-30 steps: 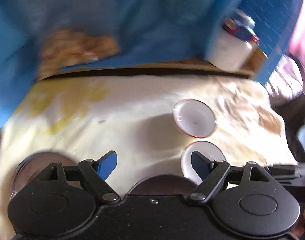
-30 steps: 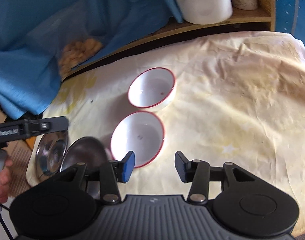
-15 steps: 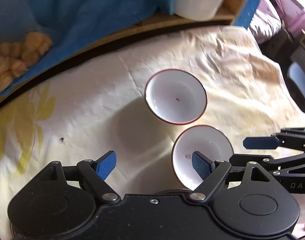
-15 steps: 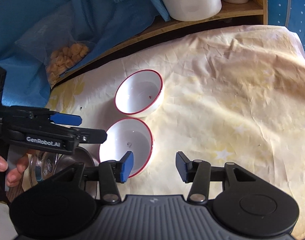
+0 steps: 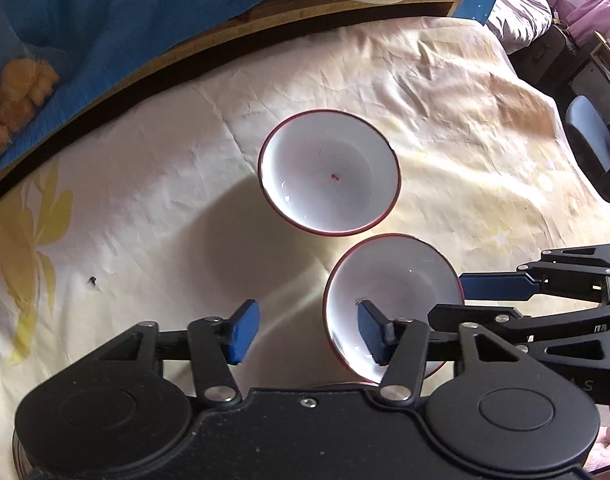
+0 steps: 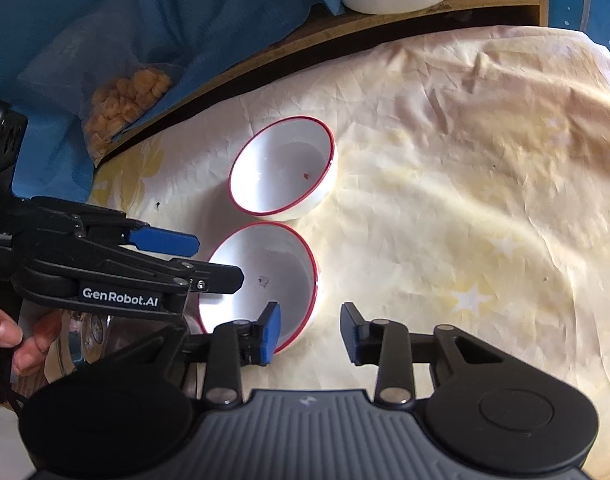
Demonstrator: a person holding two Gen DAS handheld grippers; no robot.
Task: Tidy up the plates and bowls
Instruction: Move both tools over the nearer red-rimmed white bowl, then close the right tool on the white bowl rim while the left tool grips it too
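- The left gripper [image 5: 305,332] is wide open and holds nothing; its right finger hangs over the near bowl [image 5: 389,300], its left finger over bare cloth.
- The right gripper [image 6: 311,332] is also open and empty, its left finger overlapping the near bowl's [image 6: 265,276] rim and its right finger over the cloth.
- Both bowls are white inside with a thin red rim. The far bowl [image 5: 331,172] has a small red speck inside and sits just beside the near one on the cream cloth [image 5: 145,184] covering the table.
- Compared with a second ago, the left gripper has swung over the bowls, and its view is now sharp rather than blurred.
- The left gripper's side reads "GenRobot.AI" in the right wrist view.
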